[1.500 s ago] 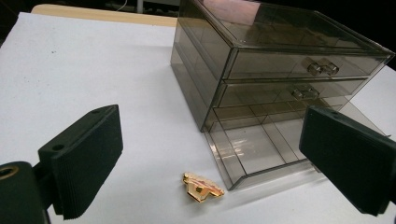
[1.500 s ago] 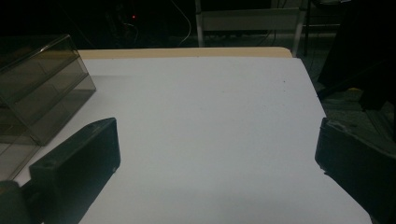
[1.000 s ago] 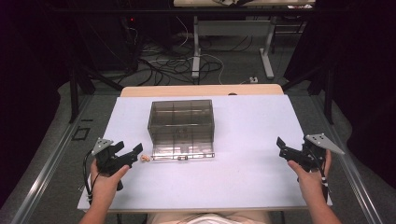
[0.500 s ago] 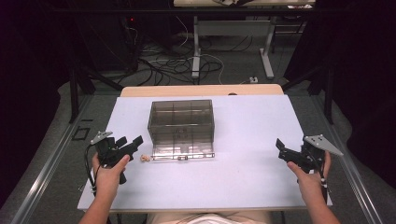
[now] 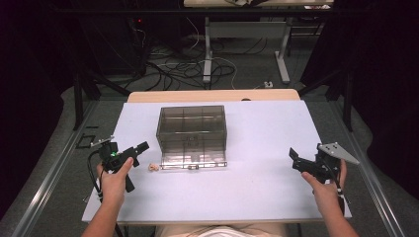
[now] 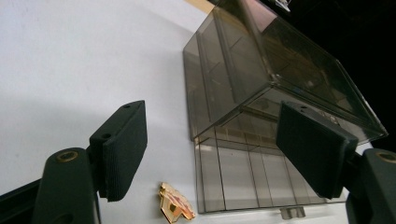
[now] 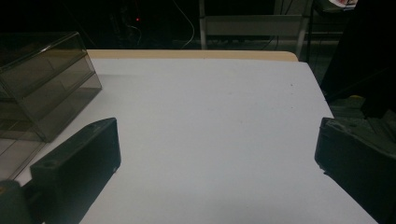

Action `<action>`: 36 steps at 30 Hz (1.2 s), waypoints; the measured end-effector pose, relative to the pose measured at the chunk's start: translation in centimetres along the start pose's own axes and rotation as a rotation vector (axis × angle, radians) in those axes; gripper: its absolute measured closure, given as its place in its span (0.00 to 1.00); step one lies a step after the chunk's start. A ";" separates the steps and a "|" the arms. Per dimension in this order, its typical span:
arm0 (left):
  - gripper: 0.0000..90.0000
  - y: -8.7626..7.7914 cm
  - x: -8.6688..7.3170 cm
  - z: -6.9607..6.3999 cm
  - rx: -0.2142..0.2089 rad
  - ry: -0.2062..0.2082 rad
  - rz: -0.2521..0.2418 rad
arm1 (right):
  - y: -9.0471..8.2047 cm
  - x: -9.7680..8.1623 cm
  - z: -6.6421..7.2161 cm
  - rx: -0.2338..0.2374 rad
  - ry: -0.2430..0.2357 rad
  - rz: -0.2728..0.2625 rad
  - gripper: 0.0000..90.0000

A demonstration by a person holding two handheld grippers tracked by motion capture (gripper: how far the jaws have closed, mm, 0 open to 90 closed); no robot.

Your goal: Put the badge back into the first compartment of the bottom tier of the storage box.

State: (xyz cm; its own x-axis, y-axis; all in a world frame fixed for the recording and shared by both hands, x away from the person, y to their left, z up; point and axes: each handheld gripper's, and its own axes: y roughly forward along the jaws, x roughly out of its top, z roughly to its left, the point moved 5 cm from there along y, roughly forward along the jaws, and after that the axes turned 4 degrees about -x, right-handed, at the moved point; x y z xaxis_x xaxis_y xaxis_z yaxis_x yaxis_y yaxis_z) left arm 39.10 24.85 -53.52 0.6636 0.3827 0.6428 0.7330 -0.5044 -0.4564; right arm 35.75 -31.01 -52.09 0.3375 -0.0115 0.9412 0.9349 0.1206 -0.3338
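A smoky see-through compartment box stands mid-table, its lid folded down flat toward me. By the lid's front left corner lies a small gold and pink trinket on the white table. My left gripper hovers just left of the trinket, open and holding nothing. In the left gripper view the trinket sits low between the jaws of the left gripper, with the box beyond. My right gripper is open near the table's right edge, far from the box; the right gripper frames bare table.
The white sheet covers a wooden tabletop whose far edge shows behind the box. Bare surface lies between the box and my right gripper. Beyond the table are cables on the floor and desk legs.
My left gripper has shifted slightly away from me, toward the box's left side. The right gripper has barely moved. Box and trinket lie where they were.
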 end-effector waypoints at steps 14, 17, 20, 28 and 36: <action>0.30 0.6 -0.4 0.3 0.009 -0.084 0.135 | 0.0 -0.1 -0.1 0.008 0.003 0.018 0.01; 0.31 0.7 -0.5 0.2 0.017 -0.087 0.159 | 0.1 -0.1 -0.1 0.013 0.009 0.014 0.01; 0.32 0.8 -0.6 0.1 0.010 -0.100 0.170 | 0.1 -0.1 -0.1 0.015 0.007 0.014 0.01; 0.37 1.1 -1.4 0.6 0.027 -0.091 0.198 | 0.1 -0.1 -0.2 0.013 0.000 0.018 0.02; 0.42 1.5 -2.2 0.9 0.058 -0.087 0.231 | 0.1 -0.2 -0.1 0.010 0.005 0.026 0.02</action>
State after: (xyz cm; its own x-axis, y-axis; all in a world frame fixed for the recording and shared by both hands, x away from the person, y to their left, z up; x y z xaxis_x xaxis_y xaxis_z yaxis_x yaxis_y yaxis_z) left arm 38.88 23.93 -56.18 0.8228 0.3288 0.4636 0.5664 -0.5414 -0.6213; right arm 35.82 -31.14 -52.31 0.3622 -0.0132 0.9320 0.9247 0.1309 -0.3575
